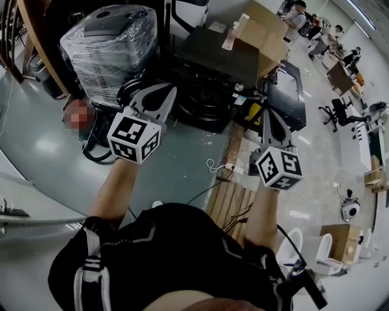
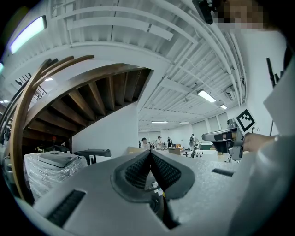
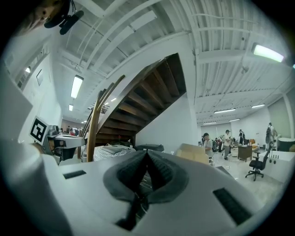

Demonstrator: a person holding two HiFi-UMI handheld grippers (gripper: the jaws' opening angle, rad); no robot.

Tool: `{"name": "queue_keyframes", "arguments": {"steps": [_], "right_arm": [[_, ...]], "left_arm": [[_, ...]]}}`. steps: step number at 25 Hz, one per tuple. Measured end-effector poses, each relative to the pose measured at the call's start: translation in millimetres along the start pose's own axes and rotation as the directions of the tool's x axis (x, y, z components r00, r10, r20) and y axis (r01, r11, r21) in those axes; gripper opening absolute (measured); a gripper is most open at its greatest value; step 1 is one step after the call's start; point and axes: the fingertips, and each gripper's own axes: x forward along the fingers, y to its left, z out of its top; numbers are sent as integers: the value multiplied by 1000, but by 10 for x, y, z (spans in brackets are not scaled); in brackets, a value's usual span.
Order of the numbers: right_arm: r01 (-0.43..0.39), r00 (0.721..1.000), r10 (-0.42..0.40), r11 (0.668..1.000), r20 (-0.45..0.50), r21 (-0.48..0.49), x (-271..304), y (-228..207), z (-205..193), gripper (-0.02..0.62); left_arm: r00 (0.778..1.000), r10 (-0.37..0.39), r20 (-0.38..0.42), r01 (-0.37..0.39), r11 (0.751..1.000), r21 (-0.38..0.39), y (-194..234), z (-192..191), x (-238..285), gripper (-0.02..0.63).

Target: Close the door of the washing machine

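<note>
— Where's the washer?
— The black boxy washing machine (image 1: 216,58) stands on the grey floor (image 1: 176,164) ahead of both claws, its round ribbed front (image 1: 209,100) facing us; I can't tell the door's position.
— Claws?
— The left claw (image 1: 167,92) and the right claw (image 1: 267,115) are each pressed together, empty.

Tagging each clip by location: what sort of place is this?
Probably a large open workshop or warehouse-style lab: a plastic-wrapped machine, cardboard boxes and a wooden staircase close by, with an office chair and people farther off.

Cardboard boxes (image 1: 267,35), office chair (image 1: 339,112)
</note>
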Motion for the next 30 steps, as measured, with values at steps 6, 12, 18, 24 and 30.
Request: {"name": "queue_keyframes", "arguments": {"steps": [6,12,18,24,30], "right_arm": [[30,999,-29,1000,24,-6,190,274,48,5],[11,1000,-11,999,2,-36,378,661,-30,5],[6,1000,-7,999,-25,-54,649,777,-60,5],[-47,999,47,999,-17,-20,1190,775,-245,5],[-83,996,83,997,-31,-3,1933,591,-415,5]], "left_arm": [[1000,-16,9,16,1000,11,298,-18,-165,3],[999,-33,11,33,999,-6,610,-123,-316,3],[999,-45,19,45,998,-41,791,-220,-268,3],[1000,-8,-17,7,999,-35,1054,-466,-5,3],[998,6,-70,-6,1000,-8,1368,-611,555,3]]}}
